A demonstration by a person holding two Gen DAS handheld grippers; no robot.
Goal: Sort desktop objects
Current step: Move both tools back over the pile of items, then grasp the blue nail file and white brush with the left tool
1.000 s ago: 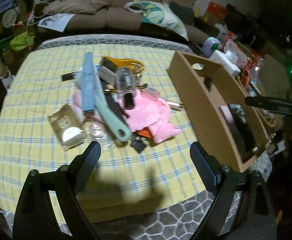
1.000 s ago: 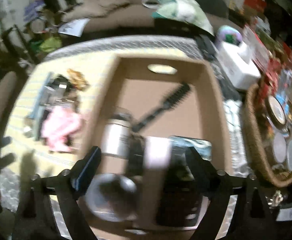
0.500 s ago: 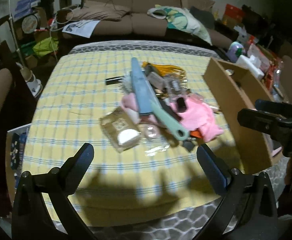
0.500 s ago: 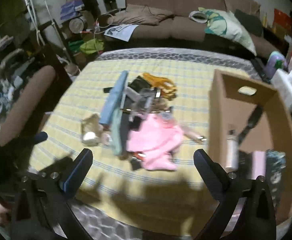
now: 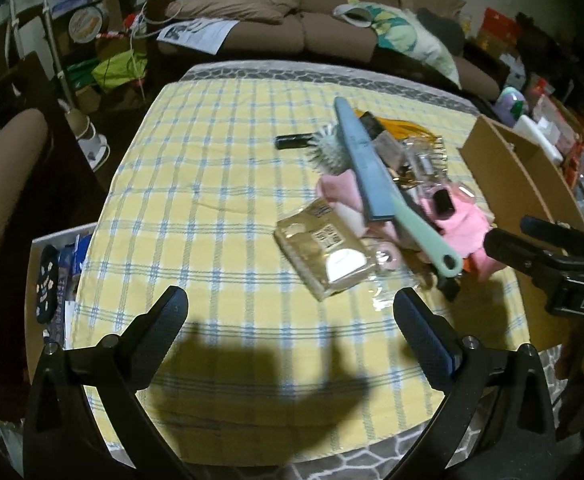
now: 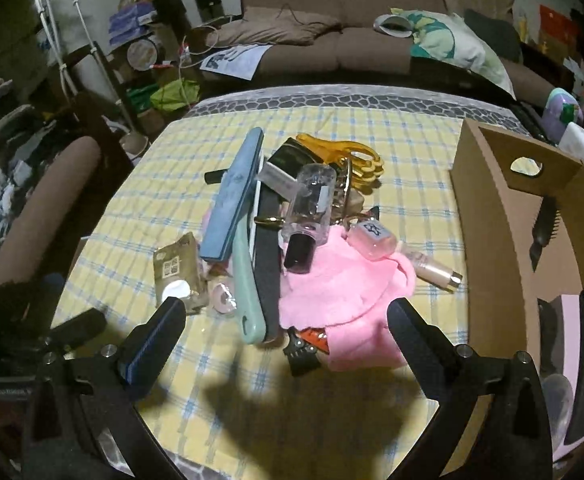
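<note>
Left gripper (image 5: 290,316) and right gripper (image 6: 286,322) over the table's near edge, jaws spread wide and just opened, nothing between them, heap of clutter (image 6: 292,240) mid-table on the yellow checked cloth (image 5: 212,184), cardboard box (image 6: 488,216) at the right edge.

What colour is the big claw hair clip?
Translucent amber-orange hair clip, clearest in the right wrist view.

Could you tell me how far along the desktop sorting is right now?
Partly done: the cardboard box already holds a black brush and a few other items. In hand: nothing; the left gripper and right gripper are both open and empty. Left: the pile, including the pink cloth and blue case.
</note>
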